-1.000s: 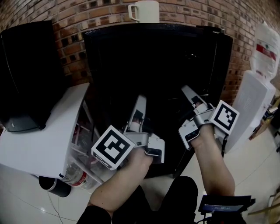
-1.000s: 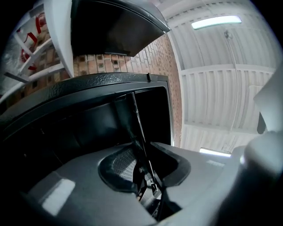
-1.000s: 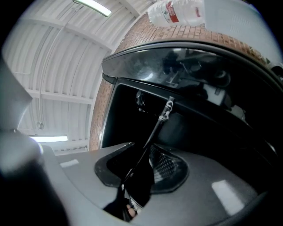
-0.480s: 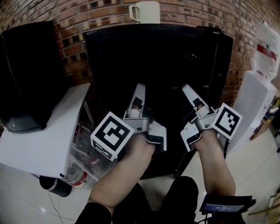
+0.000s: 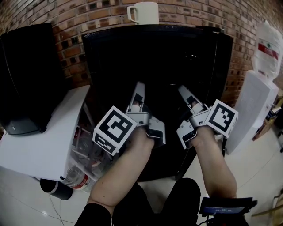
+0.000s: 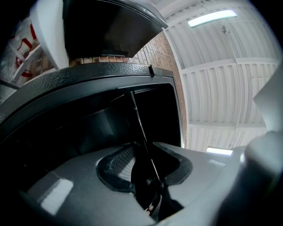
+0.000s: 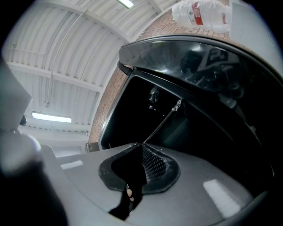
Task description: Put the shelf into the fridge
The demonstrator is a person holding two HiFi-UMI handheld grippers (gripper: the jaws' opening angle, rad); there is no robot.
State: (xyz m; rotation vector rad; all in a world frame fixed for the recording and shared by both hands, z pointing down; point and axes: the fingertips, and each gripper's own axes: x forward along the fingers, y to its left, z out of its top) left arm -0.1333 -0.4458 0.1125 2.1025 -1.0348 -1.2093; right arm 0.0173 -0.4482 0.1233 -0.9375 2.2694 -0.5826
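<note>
Right hand-held gripper (image 7: 140,149) is pinched shut on the shelf (image 7: 159,124) edge, left hand-held gripper (image 6: 143,152) sits slightly open around it, so the person should probably slide it into the fridge (image 5: 110,53) level.

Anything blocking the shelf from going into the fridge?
Nothing visible. The door is swung open to the left, and the shelf points into the open fridge; the inside is too dark to check.

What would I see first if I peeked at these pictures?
The two grippers with black-and-white marker cubes jump out first: the left gripper and right gripper point side by side into the big black fridge in the middle. After that, a white mug stands on top of the fridge in front of the brick wall. A plastic bottle lies low on the left.
</note>
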